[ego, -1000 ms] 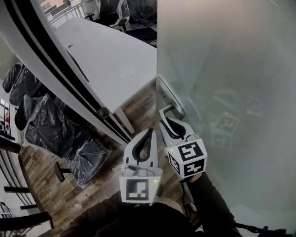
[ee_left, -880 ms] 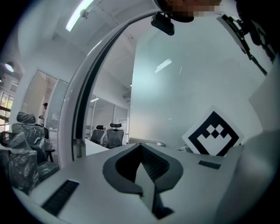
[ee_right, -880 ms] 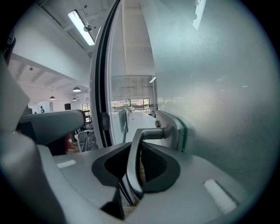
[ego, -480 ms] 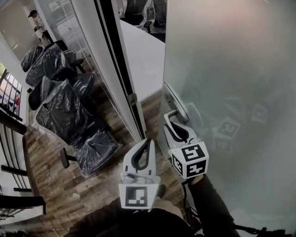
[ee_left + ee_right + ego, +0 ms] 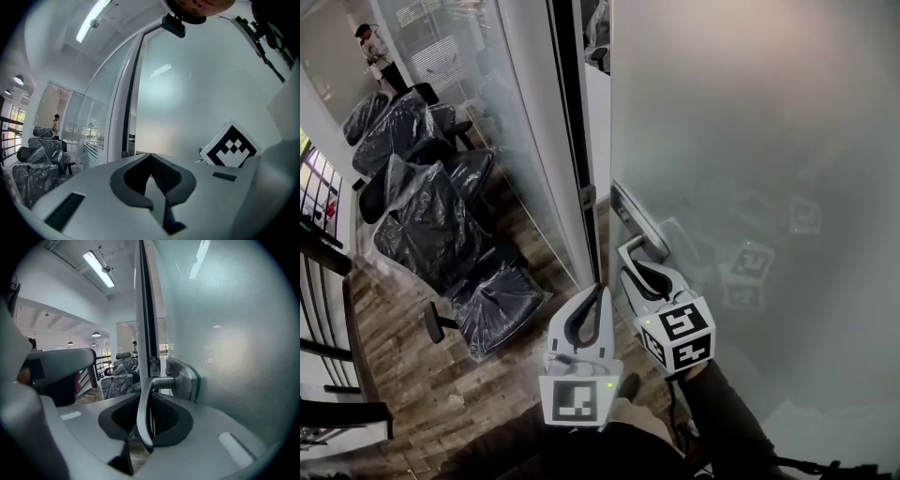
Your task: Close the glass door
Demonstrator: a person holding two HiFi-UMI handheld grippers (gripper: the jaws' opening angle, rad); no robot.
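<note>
The frosted glass door [image 5: 750,141] fills the right of the head view, its edge close to the dark door frame [image 5: 572,141]. My right gripper [image 5: 630,258] is shut on the metal lever handle [image 5: 639,234]. In the right gripper view the handle [image 5: 143,418] runs down between the jaws of the right gripper [image 5: 147,401], out from its plate [image 5: 185,378]. My left gripper [image 5: 598,292] hangs just left of the right one, shut with nothing in it and apart from the door. In the left gripper view the left gripper [image 5: 151,157] shows its tips together.
Several office chairs wrapped in plastic [image 5: 422,225] stand on the wooden floor [image 5: 422,375] beyond a glass partition [image 5: 497,112]. A dark railing [image 5: 319,253] runs along the left edge. A person [image 5: 373,47] stands far off at the top left.
The door has swung towards the frame, and the gap that showed a white table has narrowed to a slit. Both grippers moved along with the door, the right one keeping its hold.
</note>
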